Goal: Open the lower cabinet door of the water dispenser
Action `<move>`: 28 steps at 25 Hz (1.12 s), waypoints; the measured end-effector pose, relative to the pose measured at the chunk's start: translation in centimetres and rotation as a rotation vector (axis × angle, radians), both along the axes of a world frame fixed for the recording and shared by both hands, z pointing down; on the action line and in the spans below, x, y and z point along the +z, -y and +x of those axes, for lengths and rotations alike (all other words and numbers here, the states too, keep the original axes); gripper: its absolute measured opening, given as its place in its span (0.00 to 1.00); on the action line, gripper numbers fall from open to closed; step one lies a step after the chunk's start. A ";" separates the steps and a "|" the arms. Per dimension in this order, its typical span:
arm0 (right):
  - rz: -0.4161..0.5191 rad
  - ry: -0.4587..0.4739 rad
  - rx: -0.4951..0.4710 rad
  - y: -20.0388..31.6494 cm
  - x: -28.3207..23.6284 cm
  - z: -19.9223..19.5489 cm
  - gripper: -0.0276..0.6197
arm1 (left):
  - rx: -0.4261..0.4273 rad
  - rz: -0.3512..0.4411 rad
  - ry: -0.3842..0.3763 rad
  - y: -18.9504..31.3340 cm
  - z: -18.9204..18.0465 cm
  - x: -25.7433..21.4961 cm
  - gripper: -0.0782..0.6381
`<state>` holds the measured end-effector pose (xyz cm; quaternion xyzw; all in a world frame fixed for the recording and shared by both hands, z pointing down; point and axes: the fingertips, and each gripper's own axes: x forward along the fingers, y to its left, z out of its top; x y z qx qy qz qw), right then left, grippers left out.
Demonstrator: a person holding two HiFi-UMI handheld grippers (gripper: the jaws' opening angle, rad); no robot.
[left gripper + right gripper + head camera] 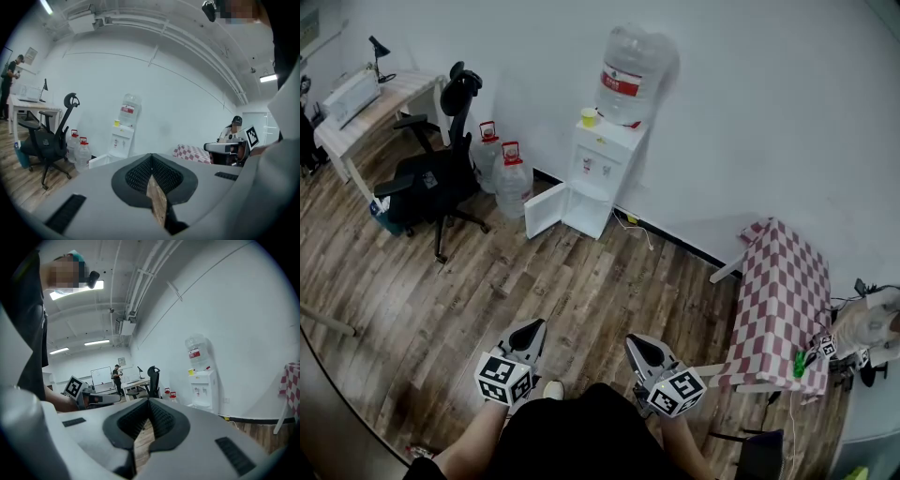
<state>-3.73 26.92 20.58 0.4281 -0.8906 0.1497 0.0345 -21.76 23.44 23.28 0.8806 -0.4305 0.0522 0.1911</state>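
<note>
Left tool [536, 325] at 7 o'clock in the head view: jaws pressed together, nothing between them. Right tool [634, 342] at 5 o'clock: likewise pressed together, empty. Dispenser [598, 173] at 12 o'clock against the wall [750, 112], well apart from both tools. Its lower door [544, 210] stands open, swung out toward 9 o'clock over the floor [581, 291].

White water dispenser [602, 161] stands upright — its lower cabinet door [546, 210] swung wide open.

Ceiling strip lights [96, 342] make the room evenly bright. The water dispenser [598, 159] throws a soft shadow on the white wall [769, 112]. Both gripper views bend strongly at their dark round edges.
</note>
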 end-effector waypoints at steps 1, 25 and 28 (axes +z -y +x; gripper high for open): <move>0.004 0.006 -0.002 0.1 -0.1 0.2 0.08 | -0.006 0.008 -0.005 0.1 0.2 -0.4 0.13; 0.066 0.008 0.055 -1.6 -2.5 9.4 0.08 | -0.064 0.080 0.034 -1.8 7.7 -6.2 0.13; 0.090 0.009 0.060 -1.5 -3.4 9.8 0.08 | -0.078 0.097 0.042 -2.0 7.6 -7.0 0.13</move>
